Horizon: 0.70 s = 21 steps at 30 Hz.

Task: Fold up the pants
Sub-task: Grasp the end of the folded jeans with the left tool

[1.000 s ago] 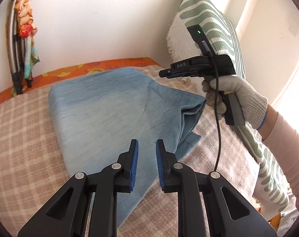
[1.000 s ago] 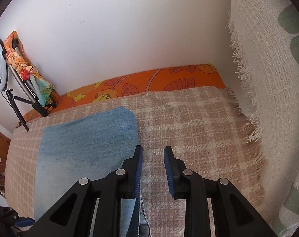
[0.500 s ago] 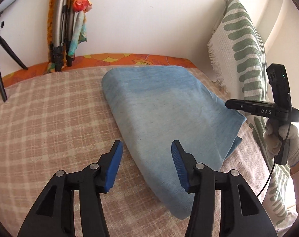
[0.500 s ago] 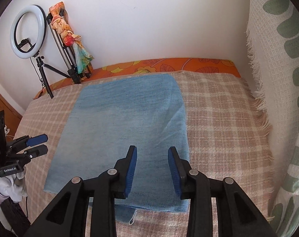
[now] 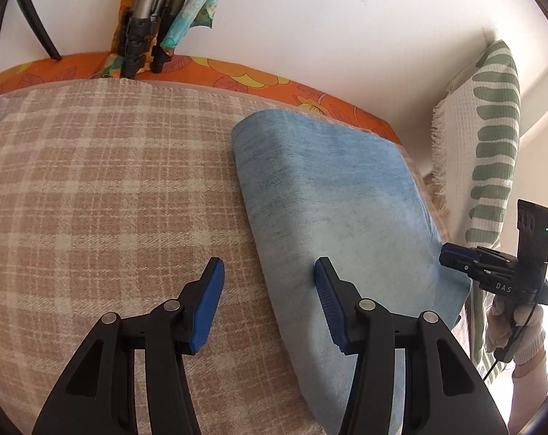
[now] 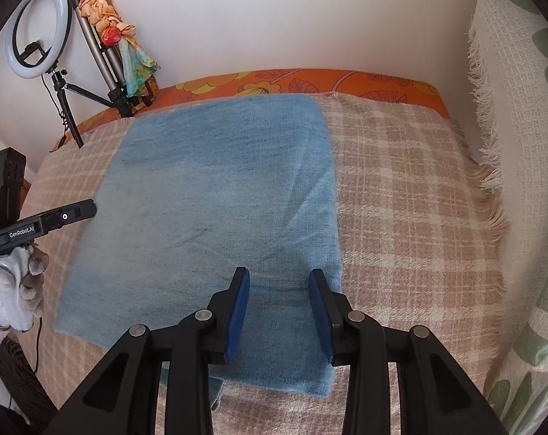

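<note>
With both the left gripper [image 5: 268, 299] and the right gripper [image 6: 278, 308] released, jaws just widened around nothing, the folded pants [image 6: 216, 195] look soft, limp and fairly thick, best pinched at the near corners

Two wrist fisheyes, steeply down, sharing the pants [image 5: 339, 214] from opposite sides

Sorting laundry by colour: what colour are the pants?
Light blue pants, faded denim look; clearest in the right wrist view.
</note>
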Available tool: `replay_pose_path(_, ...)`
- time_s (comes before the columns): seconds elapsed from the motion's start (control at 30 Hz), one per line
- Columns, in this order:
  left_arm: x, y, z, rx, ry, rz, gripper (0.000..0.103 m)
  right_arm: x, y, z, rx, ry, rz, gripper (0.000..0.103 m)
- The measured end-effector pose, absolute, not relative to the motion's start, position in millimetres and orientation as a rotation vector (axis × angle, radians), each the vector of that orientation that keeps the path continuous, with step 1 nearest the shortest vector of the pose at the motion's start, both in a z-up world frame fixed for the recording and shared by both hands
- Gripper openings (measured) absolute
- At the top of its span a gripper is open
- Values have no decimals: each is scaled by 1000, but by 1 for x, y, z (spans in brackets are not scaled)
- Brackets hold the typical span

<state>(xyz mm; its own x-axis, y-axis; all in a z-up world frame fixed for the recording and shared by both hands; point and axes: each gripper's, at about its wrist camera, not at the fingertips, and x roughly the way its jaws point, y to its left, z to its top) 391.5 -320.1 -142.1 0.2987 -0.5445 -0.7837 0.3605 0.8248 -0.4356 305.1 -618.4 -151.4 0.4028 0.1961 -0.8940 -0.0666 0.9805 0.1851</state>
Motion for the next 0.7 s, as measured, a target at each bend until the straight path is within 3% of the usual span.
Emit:
replay_pose_path(0.1, 392, -328, -144, -180, 1114, -628, 51, 323, -630, -150, 174, 1143, 199, 73)
replay_pose_path(0.4, 402, -346, -152, -181, 1123, -665, 51, 365, -659, -191, 332, 1226, 285, 72)
replay_pose_path(0.43, 402, -348, -153, -179, 1120, -669, 51, 366, -662, -197, 374, 1233, 307, 78)
replay_pose_path(0.5, 403, -352, -153, -173, 1115, -676, 51, 366, -665, -197, 426, 1213, 377, 80)
replay_pose_path(0.6, 403, -353, -154, -179, 1106, -692, 50, 362, -657, -195, 396, 1208, 444, 79)
replay_pose_path(0.7, 406, -349, -156, -226, 1109, -706, 50, 357, -642, -195, 360, 1225, 534, 72)
